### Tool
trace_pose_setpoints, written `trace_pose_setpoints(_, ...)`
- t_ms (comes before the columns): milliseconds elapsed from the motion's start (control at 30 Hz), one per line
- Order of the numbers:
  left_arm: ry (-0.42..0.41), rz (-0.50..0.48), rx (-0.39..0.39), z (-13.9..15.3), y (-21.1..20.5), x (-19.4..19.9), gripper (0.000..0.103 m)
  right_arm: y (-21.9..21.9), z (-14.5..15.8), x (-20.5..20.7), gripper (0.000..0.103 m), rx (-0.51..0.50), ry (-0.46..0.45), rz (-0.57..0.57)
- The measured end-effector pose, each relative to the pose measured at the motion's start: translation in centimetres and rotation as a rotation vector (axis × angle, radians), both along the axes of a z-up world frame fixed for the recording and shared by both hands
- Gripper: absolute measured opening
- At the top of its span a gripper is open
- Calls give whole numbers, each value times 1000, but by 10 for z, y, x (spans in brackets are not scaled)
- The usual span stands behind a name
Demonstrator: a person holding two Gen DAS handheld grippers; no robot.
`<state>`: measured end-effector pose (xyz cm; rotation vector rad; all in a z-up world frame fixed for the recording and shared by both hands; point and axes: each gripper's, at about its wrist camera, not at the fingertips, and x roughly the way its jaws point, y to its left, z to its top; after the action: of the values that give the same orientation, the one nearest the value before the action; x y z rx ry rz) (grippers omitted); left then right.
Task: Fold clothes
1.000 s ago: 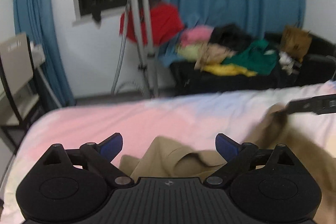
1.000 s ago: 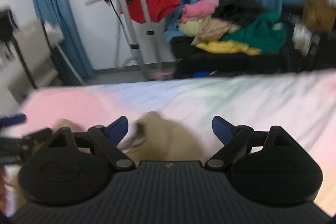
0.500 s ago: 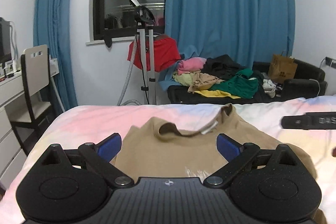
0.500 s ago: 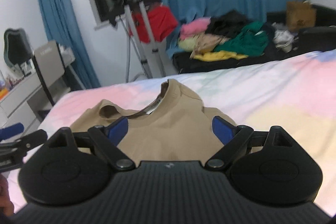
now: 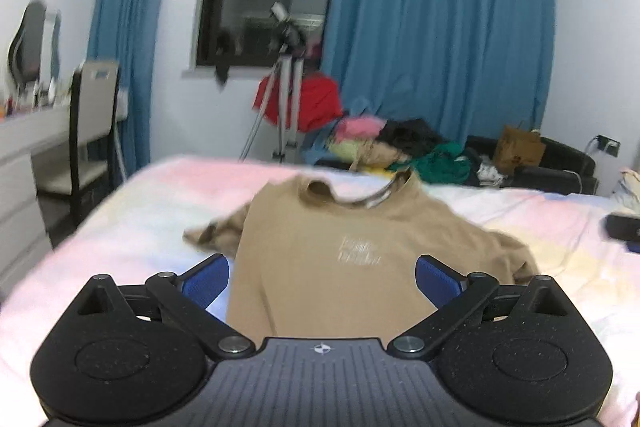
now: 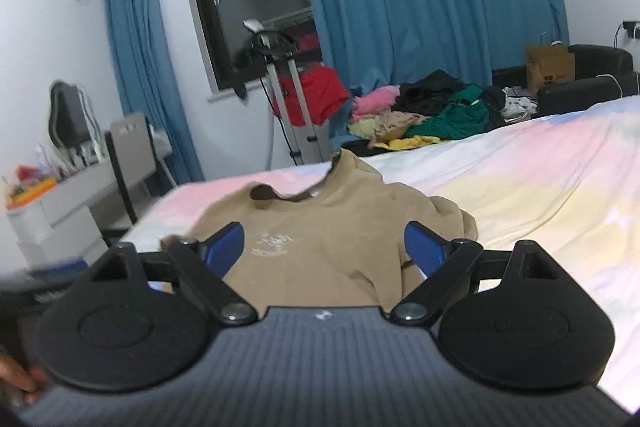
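Note:
A tan T-shirt (image 5: 340, 259) with a pale chest print lies spread front-up on the pastel bed (image 5: 132, 223), collar at the far side, sleeves bunched at each side. It also shows in the right wrist view (image 6: 320, 243). My left gripper (image 5: 322, 279) is open and empty, held above the shirt's near part. My right gripper (image 6: 324, 247) is open and empty, also above the shirt's near part. The right gripper's tip (image 5: 624, 227) shows at the right edge of the left wrist view.
A black sofa (image 6: 584, 83) piled with mixed clothes (image 6: 424, 115) stands beyond the bed. A garment steamer stand with a red garment (image 5: 300, 103) is by the window. A chair (image 5: 88, 131) and white desk (image 5: 24, 147) are at the left. Blue curtains hang behind.
Both grippers have let go of the shirt and pulled back and up. The shirt went from a bunched heap to lying spread flat on the bed.

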<state>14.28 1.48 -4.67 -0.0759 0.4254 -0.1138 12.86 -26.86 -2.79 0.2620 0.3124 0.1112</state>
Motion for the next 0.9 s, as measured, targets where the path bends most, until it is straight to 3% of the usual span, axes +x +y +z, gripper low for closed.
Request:
trace_pose_setpoints(67, 40, 19, -17, -9, 9, 14, 101, -2, -4, -1, 103, 22, -5, -17)
trace_pose_setpoints(200, 97, 97, -113, -25, 39, 53, 101, -5, -13, 5, 103, 38, -10, -30)
trace_pose_setpoints(433, 166, 236, -435, -59, 112, 133, 97, -8, -42, 27, 103, 89, 2, -40)
trace_pose_setpoints(567, 203, 314, -624, -79, 154, 178, 81, -8, -62, 50, 103, 54, 22, -74)
trace_pose_setpoints(633, 221, 354, -718, -89, 176, 201, 78, -11, -70, 62, 103, 69, 37, -75)
trace_pose_setpoints(667, 230, 355, -722, -90, 180, 210, 71, -13, -75, 69, 103, 77, 49, -84)
trace_pose_setpoints(700, 240, 339, -676, -88, 177, 217, 65, -15, -79, 75, 103, 88, 62, -92)
trace_pose_setpoints(767, 269, 300, -565, -82, 171, 229, 35, -19, -88, 86, 103, 117, 94, -102)
trace_pose_setpoints(833, 298, 245, -485, -75, 167, 240, 13, -20, -95, 93, 103, 129, 124, -106)
trace_pose_setpoints(900, 290, 216, -399, -63, 165, 246, 8, -21, -99, 95, 103, 140, 143, -107)
